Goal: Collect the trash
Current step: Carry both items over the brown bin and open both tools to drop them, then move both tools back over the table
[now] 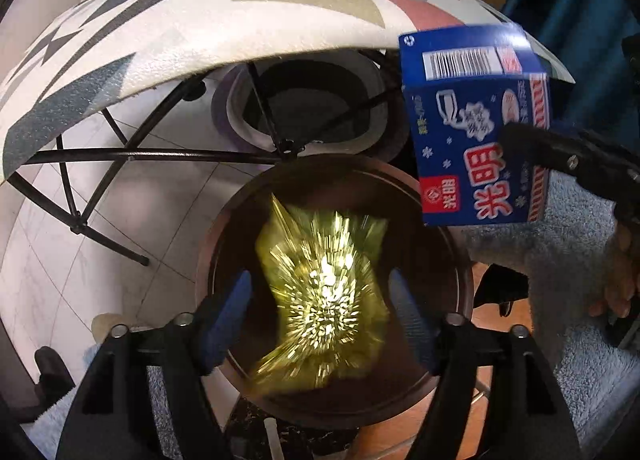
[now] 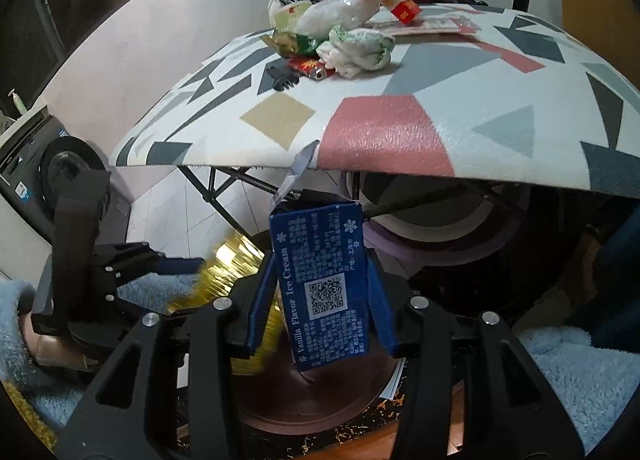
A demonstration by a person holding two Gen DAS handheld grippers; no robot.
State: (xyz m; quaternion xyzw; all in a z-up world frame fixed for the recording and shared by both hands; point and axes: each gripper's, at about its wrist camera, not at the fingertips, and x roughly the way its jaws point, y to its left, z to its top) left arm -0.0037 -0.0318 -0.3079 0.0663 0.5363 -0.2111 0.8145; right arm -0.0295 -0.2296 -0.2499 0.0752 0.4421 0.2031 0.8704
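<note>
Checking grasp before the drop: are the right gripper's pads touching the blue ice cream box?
Touching. The right wrist view shows the right gripper with both blue pads pressed flat against the sides of the blue box, no gap.

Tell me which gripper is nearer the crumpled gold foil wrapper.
Left. The left gripper is open directly around the gold foil wrapper over the round brown bin; the right gripper holds a blue ice-cream carton beside it.

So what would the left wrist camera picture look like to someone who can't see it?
A shiny gold wrapper drops, blurred, between the open left gripper into a round brown bin. Beside it, the right gripper holds a blue ice cream box under a patterned table.
</note>
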